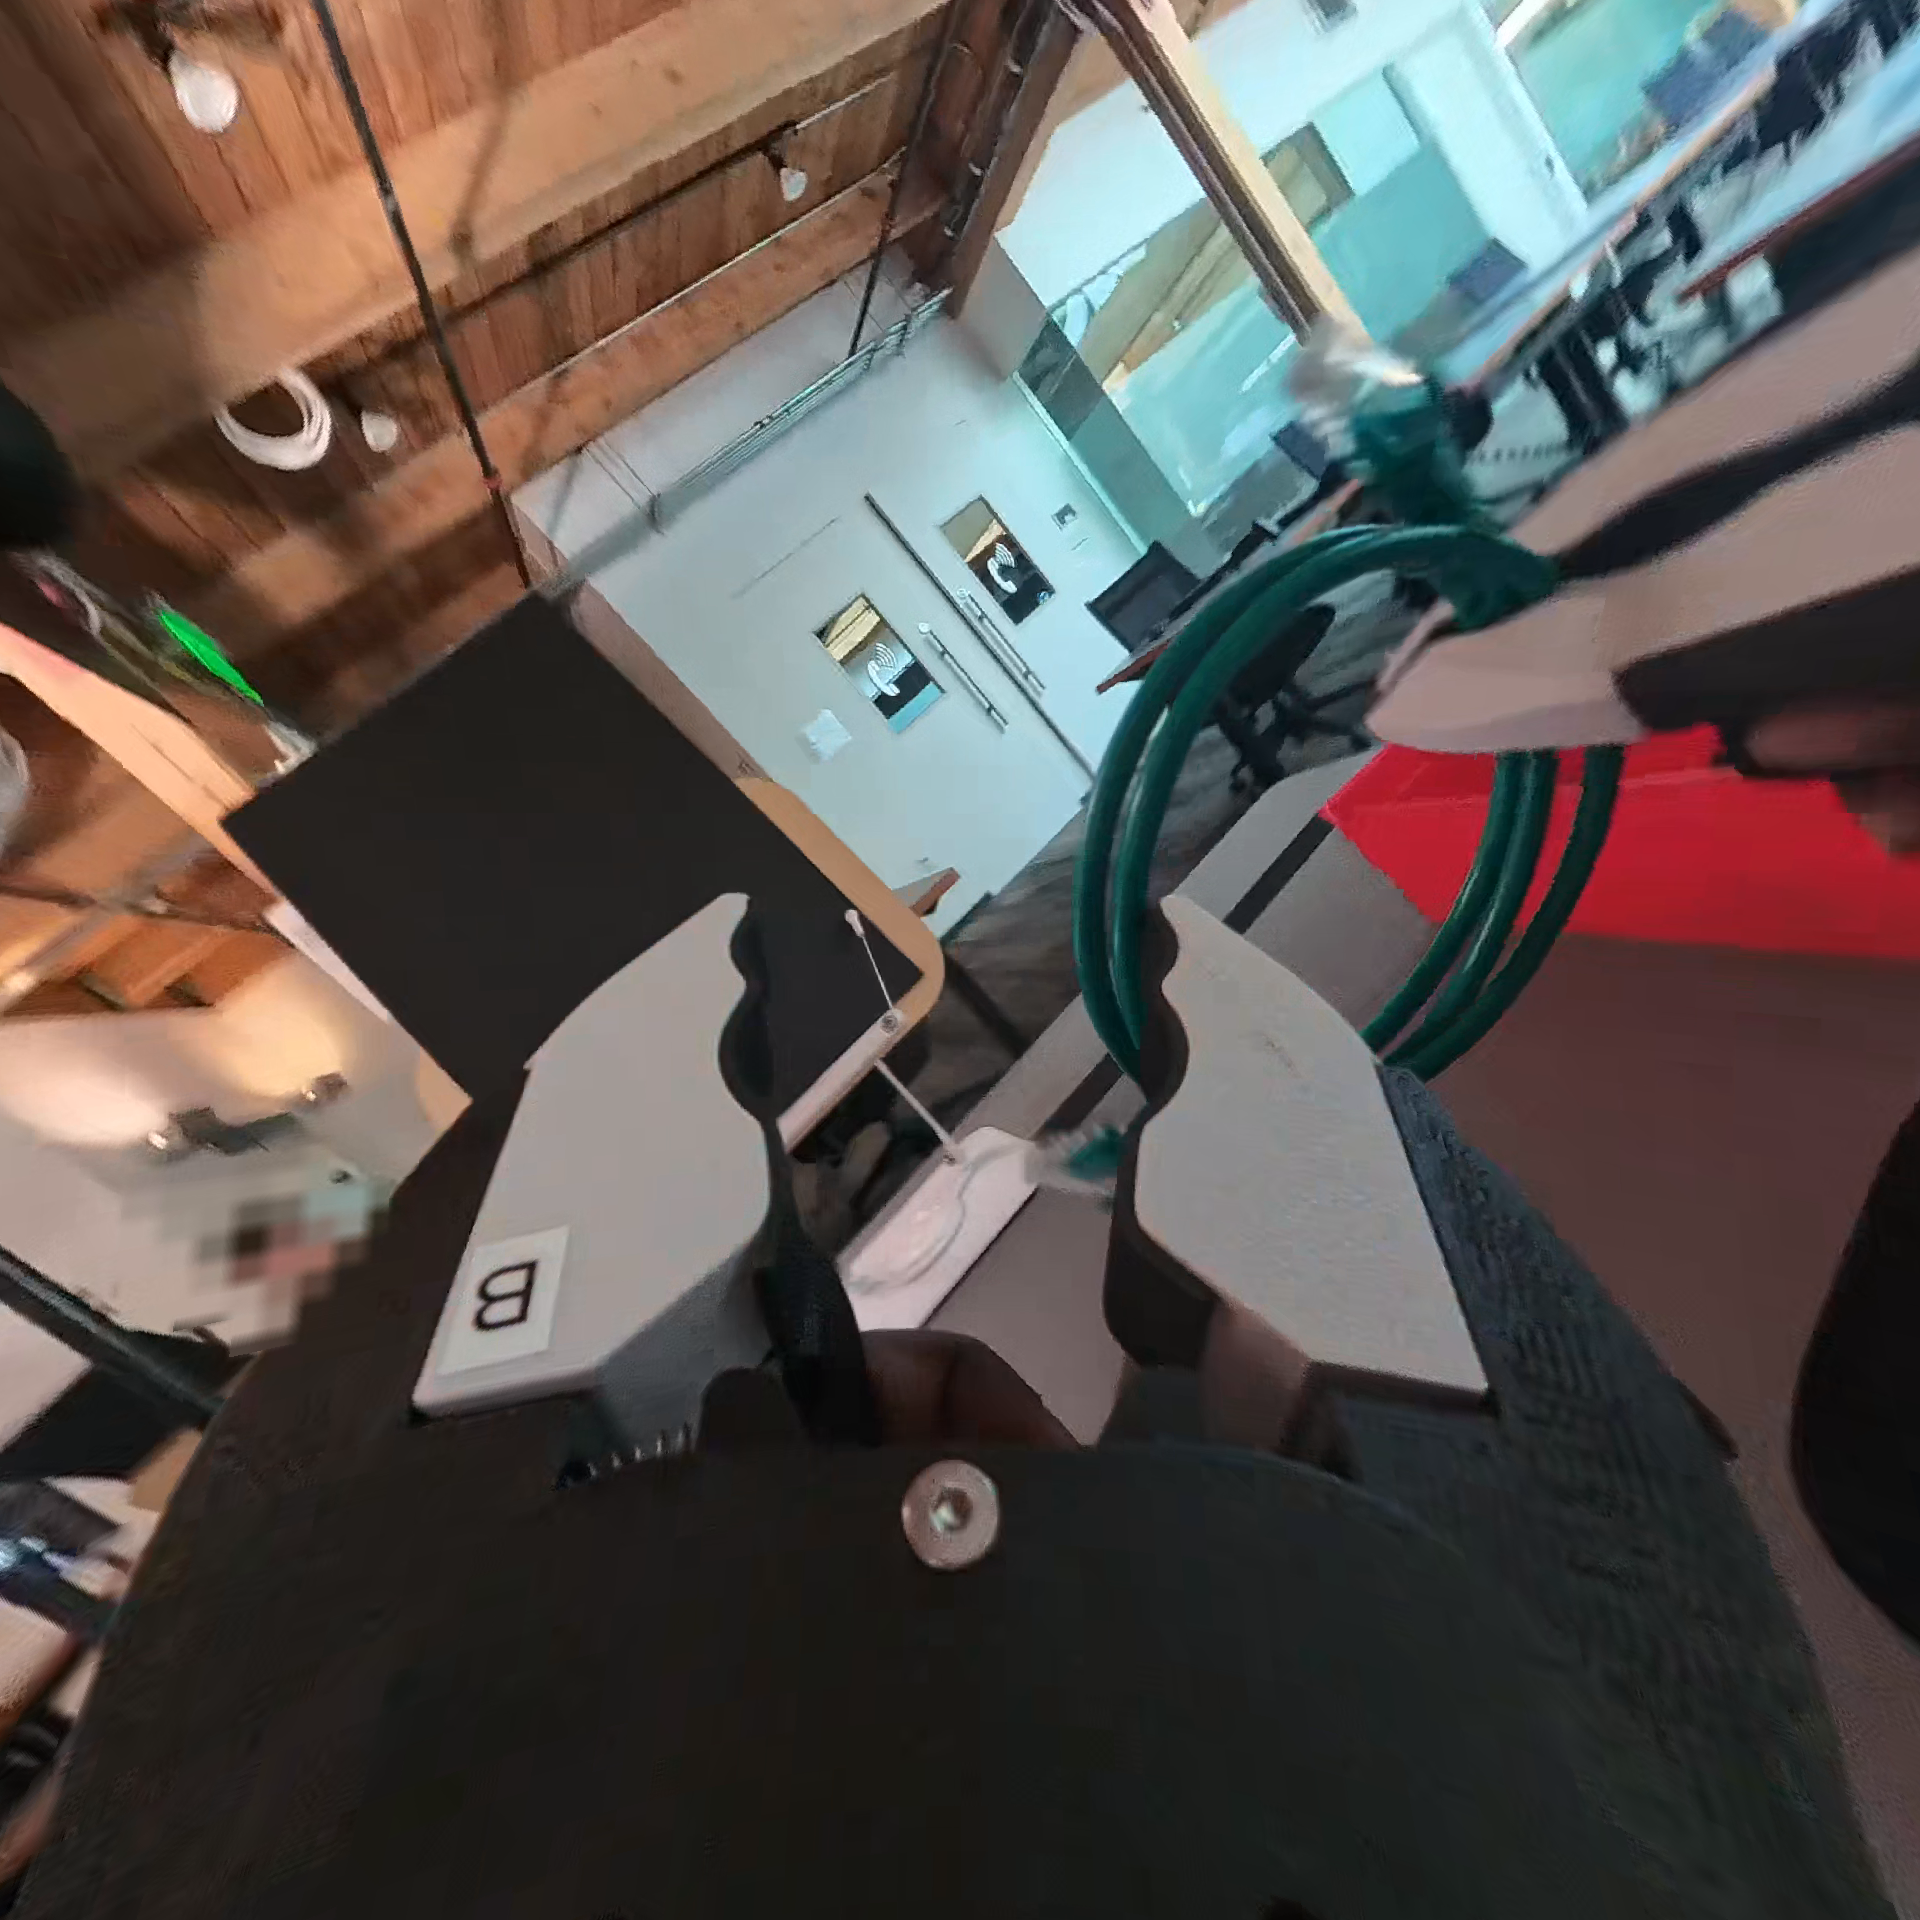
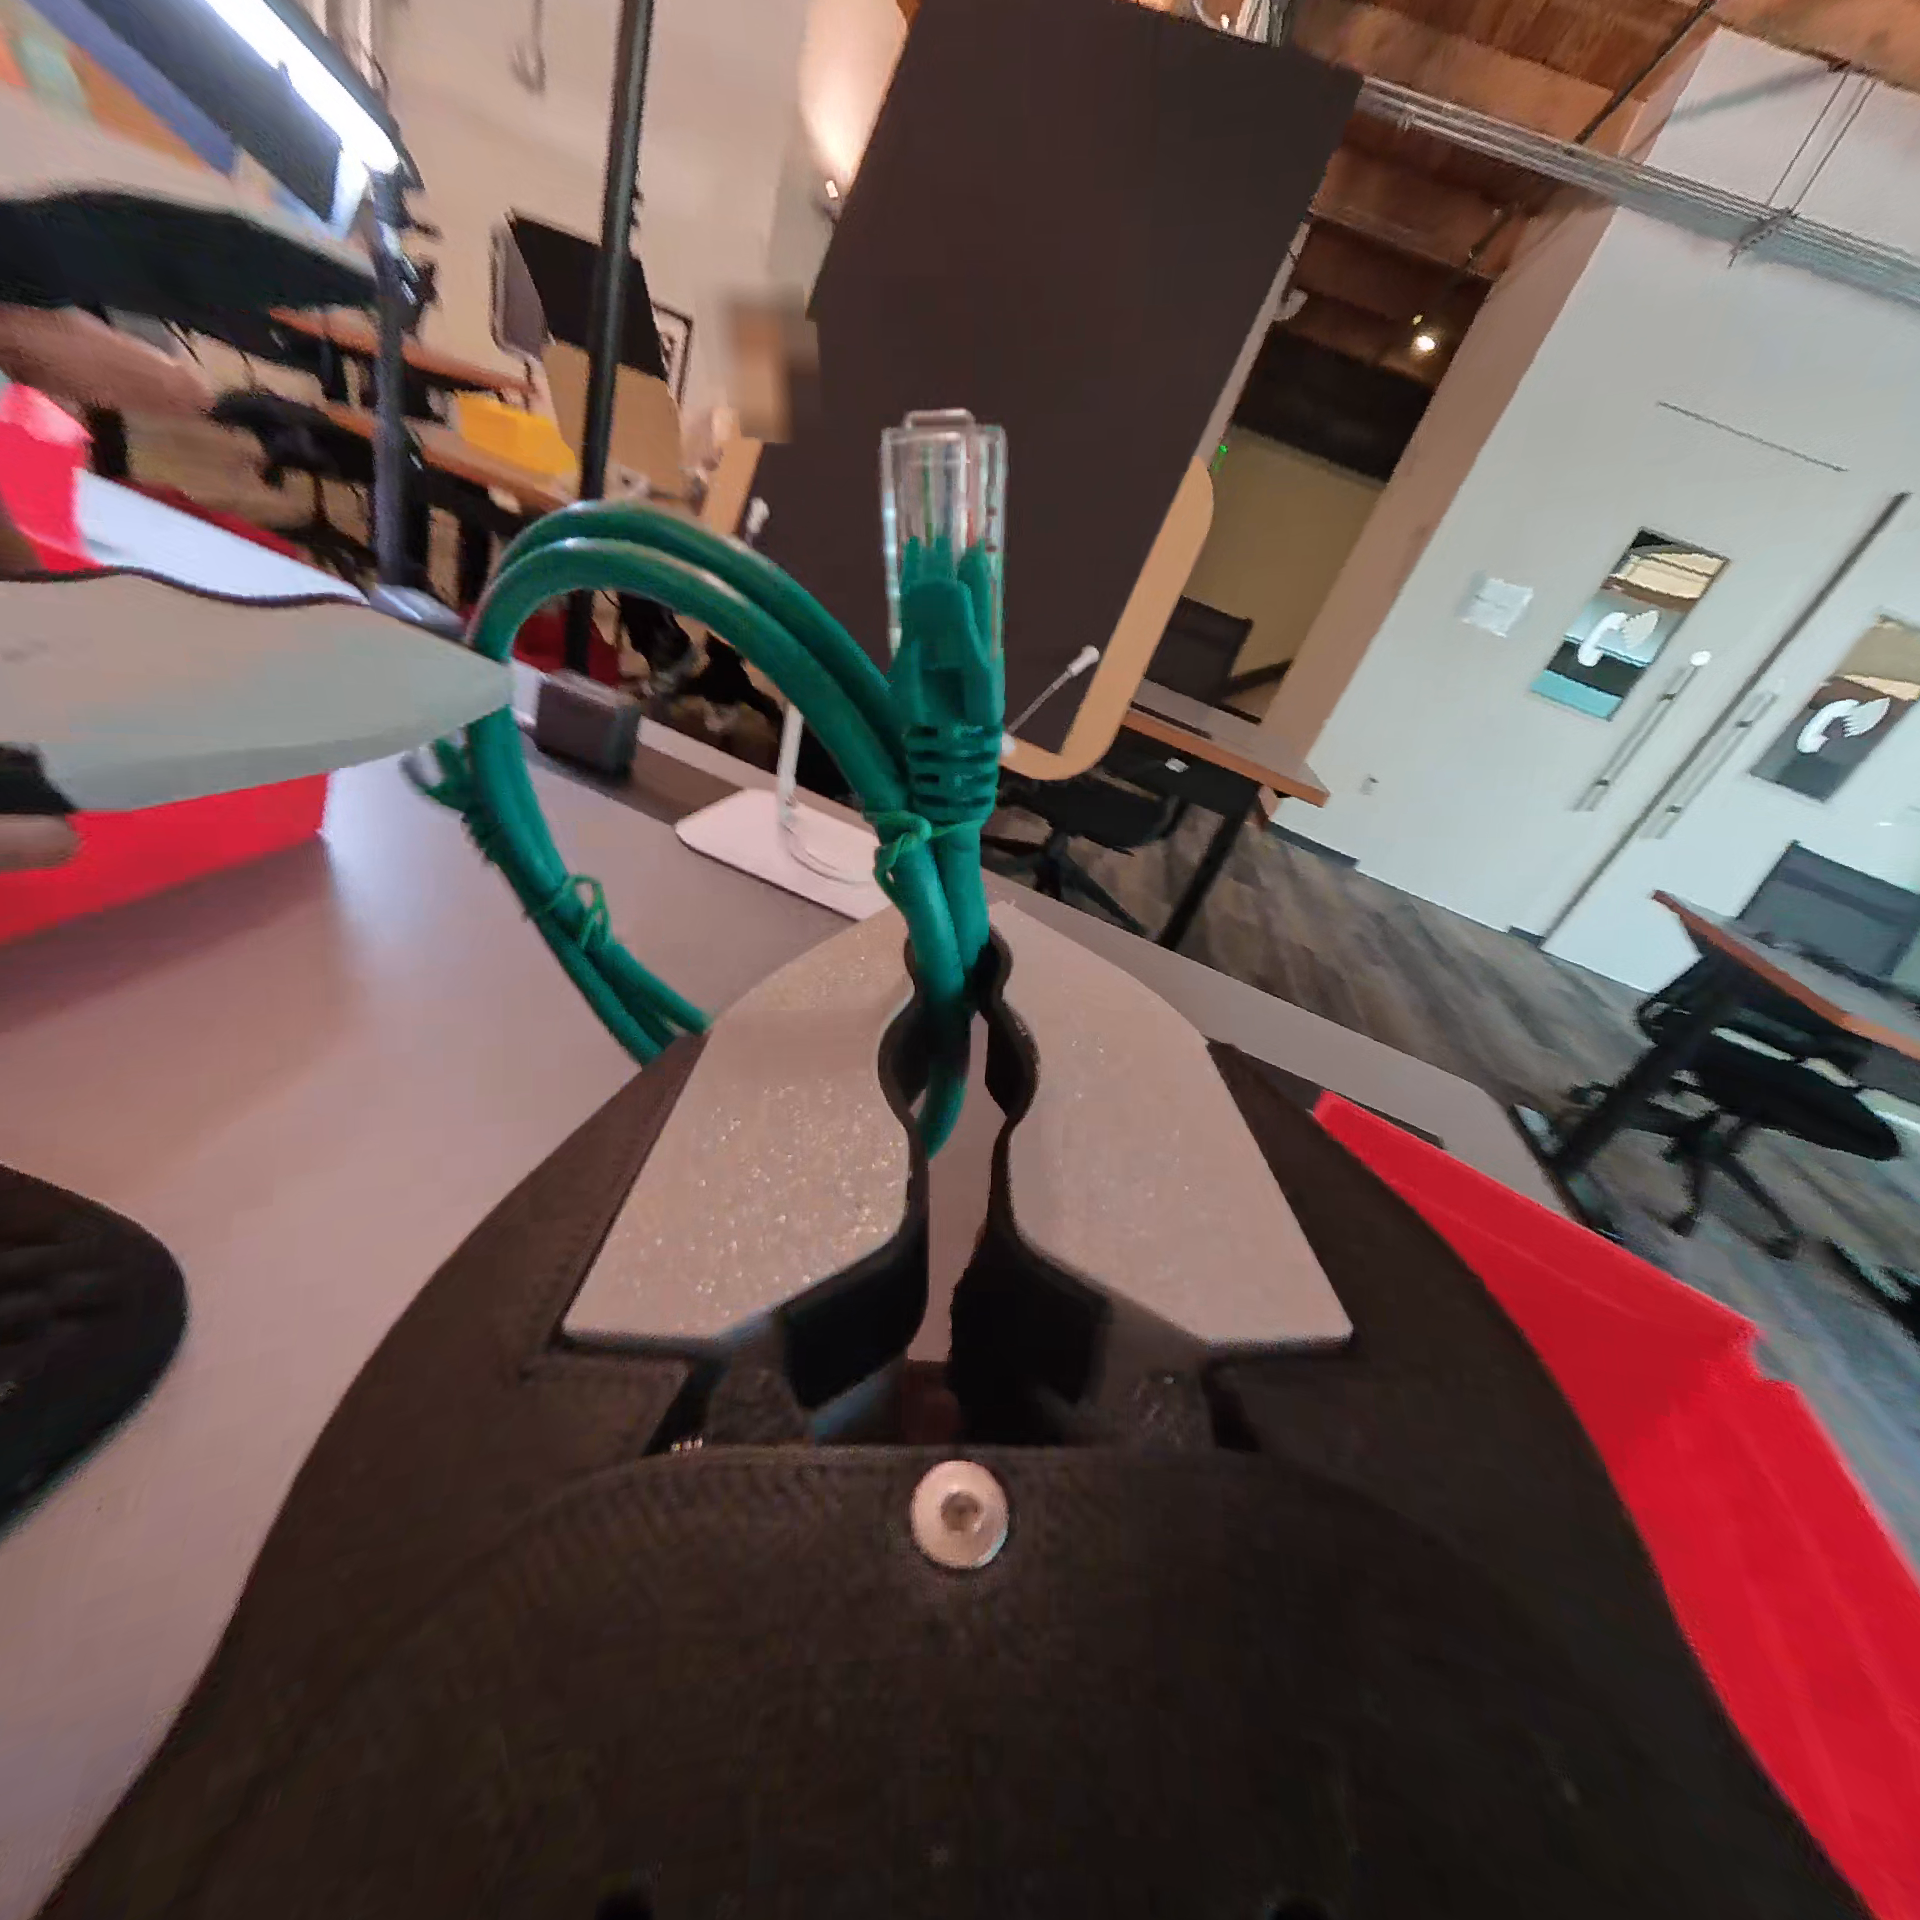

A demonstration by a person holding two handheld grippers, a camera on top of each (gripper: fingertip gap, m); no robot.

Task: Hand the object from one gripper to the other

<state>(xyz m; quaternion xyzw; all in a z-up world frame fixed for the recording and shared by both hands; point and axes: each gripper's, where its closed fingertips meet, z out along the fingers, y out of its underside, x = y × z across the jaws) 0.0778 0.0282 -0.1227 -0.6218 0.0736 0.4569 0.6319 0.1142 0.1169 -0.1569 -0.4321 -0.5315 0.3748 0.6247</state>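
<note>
Coiled green cable (image 2: 940, 790) pinched in right gripper (image 2: 954, 997), its loop beside spread left gripper (image 1: 956, 1039).

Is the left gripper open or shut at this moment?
Open: the left gripper shows a wide gap between its fingers, and the green cable loop is not clamped.

Cable loop (image 1: 1127, 790) against left tongs (image 1: 956, 935)

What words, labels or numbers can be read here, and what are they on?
I won't quote any writing, only say where it stands.
Sticker on a finger of the left gripper: one large black character, sharp.
Paper beside the door panels: too small to read.
Door panels: pictures only, no words.
Cable in the right gripper: no print visible.
</note>
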